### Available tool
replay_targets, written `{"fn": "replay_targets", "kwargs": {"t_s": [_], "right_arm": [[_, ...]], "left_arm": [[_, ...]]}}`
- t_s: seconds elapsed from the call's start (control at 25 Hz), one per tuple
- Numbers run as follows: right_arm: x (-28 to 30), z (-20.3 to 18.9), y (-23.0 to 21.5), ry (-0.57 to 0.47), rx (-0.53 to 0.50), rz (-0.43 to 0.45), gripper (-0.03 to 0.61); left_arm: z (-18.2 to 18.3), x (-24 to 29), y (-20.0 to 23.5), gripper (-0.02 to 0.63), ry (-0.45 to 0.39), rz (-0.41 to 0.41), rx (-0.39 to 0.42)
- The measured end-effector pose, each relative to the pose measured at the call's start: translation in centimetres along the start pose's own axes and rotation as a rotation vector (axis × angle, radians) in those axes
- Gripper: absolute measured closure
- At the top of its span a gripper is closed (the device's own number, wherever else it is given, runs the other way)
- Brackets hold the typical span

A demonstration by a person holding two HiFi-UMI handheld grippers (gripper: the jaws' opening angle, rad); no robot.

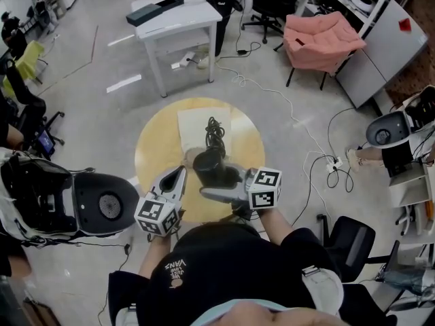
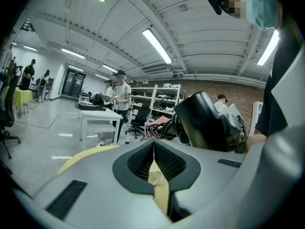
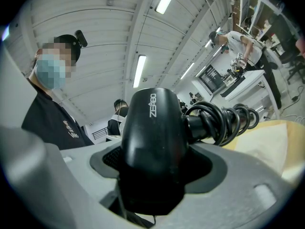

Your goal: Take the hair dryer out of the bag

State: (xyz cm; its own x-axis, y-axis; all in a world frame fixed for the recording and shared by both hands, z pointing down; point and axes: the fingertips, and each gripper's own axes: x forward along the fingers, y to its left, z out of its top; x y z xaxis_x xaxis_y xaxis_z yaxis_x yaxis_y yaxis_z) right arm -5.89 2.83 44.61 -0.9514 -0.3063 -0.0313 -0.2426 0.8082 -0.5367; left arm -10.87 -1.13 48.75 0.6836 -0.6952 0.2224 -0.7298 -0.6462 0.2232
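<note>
Person's black T-shirt (image 1: 224, 263) fills the lower centre of the head view. Just above it the right hand-held gripper (image 1: 217, 194) is clamped on the black hair dryer (image 1: 212, 167) over the desk, its coiled cord (image 1: 215, 131) overlapping the flat cream bag (image 1: 194, 124); the left hand-held gripper (image 1: 180, 174) has its jaws pressed together, nothing visibly held. Judgement: the dryer is out of the bag, so only setting it down may remain. Round yellow desk (image 1: 153, 151) on grey floor (image 1: 102, 114) of an open workshop; white desk (image 1: 183, 22) upper centre, pink-draped chair (image 1: 319, 39) upper right, loose cables (image 1: 289, 104) right.
</note>
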Motion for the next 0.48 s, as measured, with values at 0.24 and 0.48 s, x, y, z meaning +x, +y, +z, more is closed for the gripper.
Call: {"fn": "replay_targets", "kwargs": {"t_s": [0.24,0.48], "right_arm": [[0.15,0.05,0.07,-0.002,0.004,0.002,0.225],[0.32,0.26,-0.04,-0.01,0.009,0.0,0.225]], "left_arm": [[-0.06,0.08,0.08,0.598,-0.001,0.002,0.0],[-0.16,0.03,0.22,0.598,0.003,0.005,-0.005]]}}
